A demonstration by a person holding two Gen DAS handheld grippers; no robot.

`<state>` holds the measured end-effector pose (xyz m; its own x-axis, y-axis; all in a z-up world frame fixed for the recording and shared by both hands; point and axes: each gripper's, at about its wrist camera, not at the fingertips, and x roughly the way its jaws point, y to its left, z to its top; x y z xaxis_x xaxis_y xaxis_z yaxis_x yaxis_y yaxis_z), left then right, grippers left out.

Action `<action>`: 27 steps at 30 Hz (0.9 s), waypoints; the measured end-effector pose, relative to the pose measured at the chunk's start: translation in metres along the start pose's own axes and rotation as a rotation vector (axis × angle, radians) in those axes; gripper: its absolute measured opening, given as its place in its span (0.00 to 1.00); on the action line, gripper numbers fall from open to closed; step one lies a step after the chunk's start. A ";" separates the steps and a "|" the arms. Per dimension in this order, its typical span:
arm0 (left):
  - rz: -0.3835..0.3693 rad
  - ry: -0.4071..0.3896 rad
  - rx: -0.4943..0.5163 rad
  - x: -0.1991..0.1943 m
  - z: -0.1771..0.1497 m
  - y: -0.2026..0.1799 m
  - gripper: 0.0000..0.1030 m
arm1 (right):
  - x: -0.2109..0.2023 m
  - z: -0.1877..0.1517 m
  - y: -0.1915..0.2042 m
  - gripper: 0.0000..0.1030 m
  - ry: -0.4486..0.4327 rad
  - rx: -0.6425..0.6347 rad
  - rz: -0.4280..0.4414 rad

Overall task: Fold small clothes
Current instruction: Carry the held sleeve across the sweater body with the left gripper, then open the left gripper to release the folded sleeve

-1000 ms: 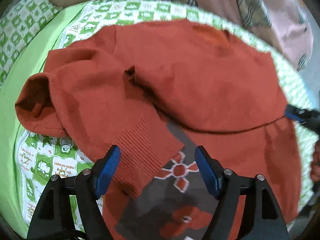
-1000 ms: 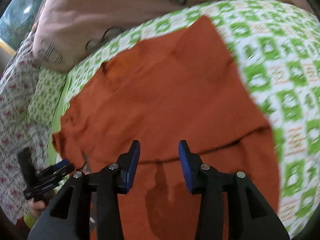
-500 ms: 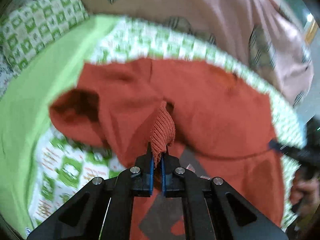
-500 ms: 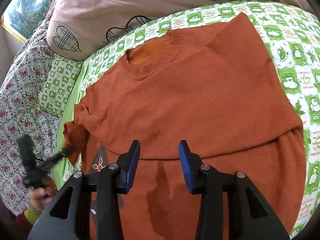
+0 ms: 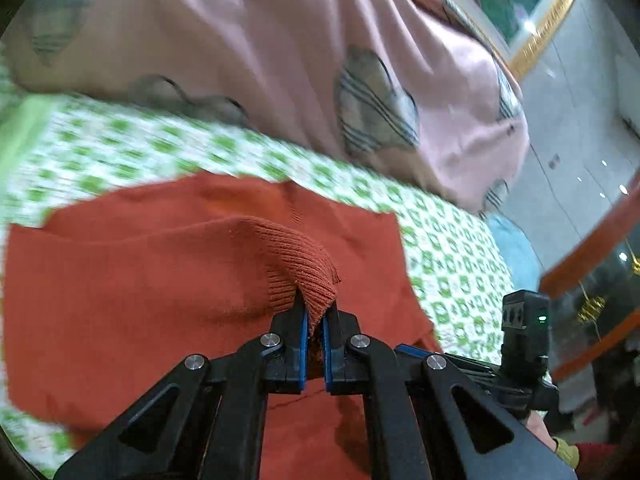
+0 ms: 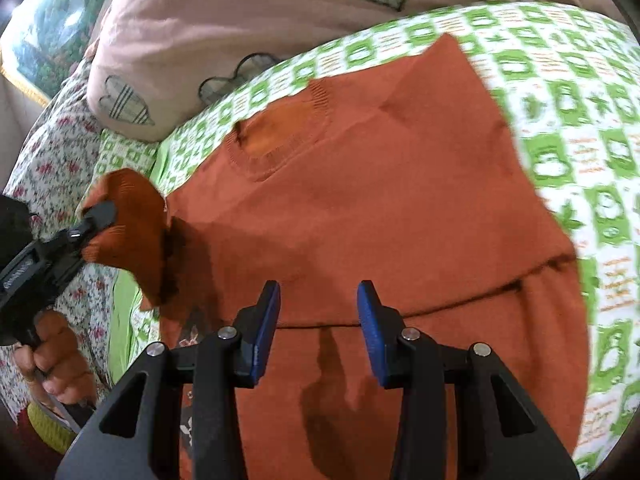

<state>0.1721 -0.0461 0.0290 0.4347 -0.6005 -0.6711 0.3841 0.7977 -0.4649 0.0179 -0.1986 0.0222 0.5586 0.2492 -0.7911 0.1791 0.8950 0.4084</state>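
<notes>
One rust sweater (image 6: 380,208) lies flat on the bed (image 6: 580,128), its long axis running away from my right tongs (image 6: 318,328), collar at the far end. My left tongs (image 5: 316,344) are clamped on the ribbed sleeve cuff (image 5: 308,276), lifted at the sweater's left edge, nearer the fold. My right tongs hang apart over the hem, gripping nothing

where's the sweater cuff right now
The ribbed cuff is pinched in the left tongs, lifted off the green checked sheet. In the right wrist view it hangs at the far left, beside the orange sweater.
</notes>
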 end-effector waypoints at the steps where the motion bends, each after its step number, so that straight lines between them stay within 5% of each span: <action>1: -0.006 0.021 0.011 0.019 -0.002 -0.006 0.03 | -0.003 0.000 -0.005 0.40 -0.007 0.010 -0.008; 8: 0.014 0.176 0.079 0.118 -0.022 -0.024 0.05 | -0.023 -0.001 -0.037 0.40 -0.045 0.088 -0.058; 11: 0.016 0.230 0.053 0.127 -0.033 -0.015 0.17 | -0.022 0.000 -0.040 0.40 -0.043 0.097 -0.060; 15: 0.025 0.211 0.022 0.095 -0.042 -0.003 0.47 | -0.011 0.004 -0.031 0.40 -0.036 0.072 -0.046; 18: 0.059 0.173 -0.018 0.053 -0.052 0.017 0.50 | 0.005 0.009 -0.020 0.42 -0.021 0.036 -0.037; 20: 0.114 0.153 -0.048 0.023 -0.063 0.036 0.50 | 0.017 0.014 -0.013 0.53 -0.016 -0.002 -0.045; 22: 0.191 0.139 -0.077 -0.003 -0.072 0.056 0.52 | 0.030 0.021 -0.008 0.61 -0.012 -0.039 -0.064; 27: 0.426 0.088 -0.233 -0.065 -0.104 0.131 0.58 | 0.060 0.039 -0.010 0.61 0.018 -0.046 -0.067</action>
<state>0.1093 0.1027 -0.0483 0.4394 -0.2193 -0.8711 -0.0098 0.9685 -0.2488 0.0811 -0.2071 -0.0121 0.5323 0.1946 -0.8239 0.1775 0.9259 0.3334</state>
